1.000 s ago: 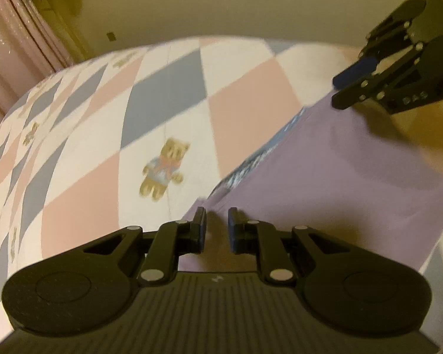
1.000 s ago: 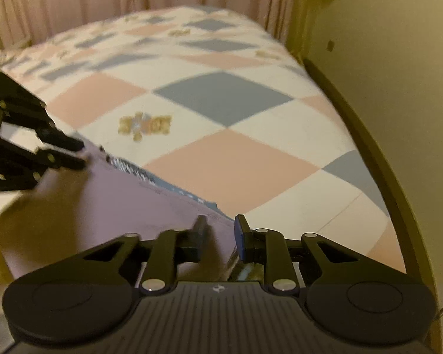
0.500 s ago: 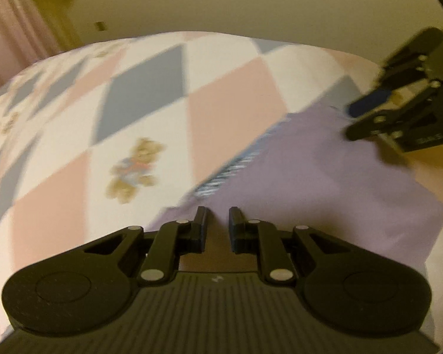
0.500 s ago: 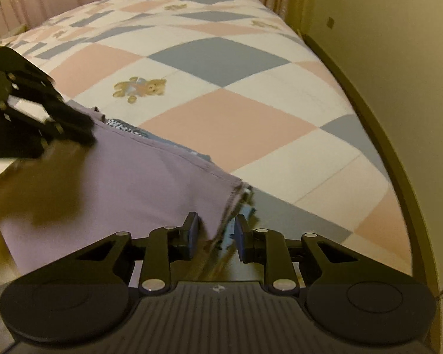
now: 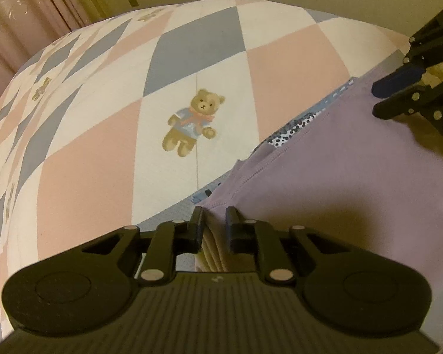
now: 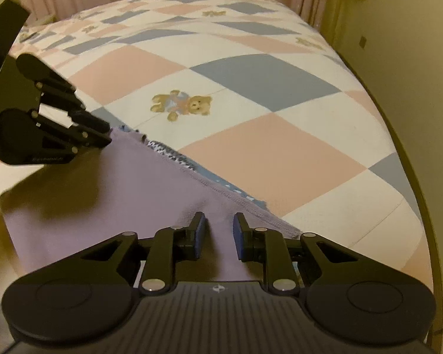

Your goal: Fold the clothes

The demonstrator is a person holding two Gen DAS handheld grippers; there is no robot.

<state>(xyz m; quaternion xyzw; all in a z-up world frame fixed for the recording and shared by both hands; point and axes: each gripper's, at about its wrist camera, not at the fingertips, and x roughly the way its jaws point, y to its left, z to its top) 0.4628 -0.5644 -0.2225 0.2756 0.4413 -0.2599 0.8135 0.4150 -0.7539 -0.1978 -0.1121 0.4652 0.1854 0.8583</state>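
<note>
**Two corners, one far edge: the purple garment is stretching between my hands**

Two hand-held grippers are working the same hem. I am holding the left hand-held gripper (image 5: 214, 225) over the near-left corner of the purple garment (image 5: 354, 183), its jaws parted only a little, with a fold of cloth running up between them; whether they are actually pinching it I cannot tell. My right hand-held gripper (image 6: 219, 237) is sitting at the opposite corner, jaws slightly apart too, a ridge of fabric rising between the pads (image 6: 200, 233) without clearly being clamped.

The garment is lying on the bed (image 6: 265, 135), its long stitched edge running from one gripper to the other, so each corner is directly under its own hand. The body of the cloth is spreading back toward me; any fold, I judge, is going across that axis.

A patterned blue-and-white layer (image 5: 292, 126) is peeking out beneath the hem, too little showing to identify. Heavy shadow is covering the near cloth, and my own gripper bodies are cutting off the near edge.
</note>
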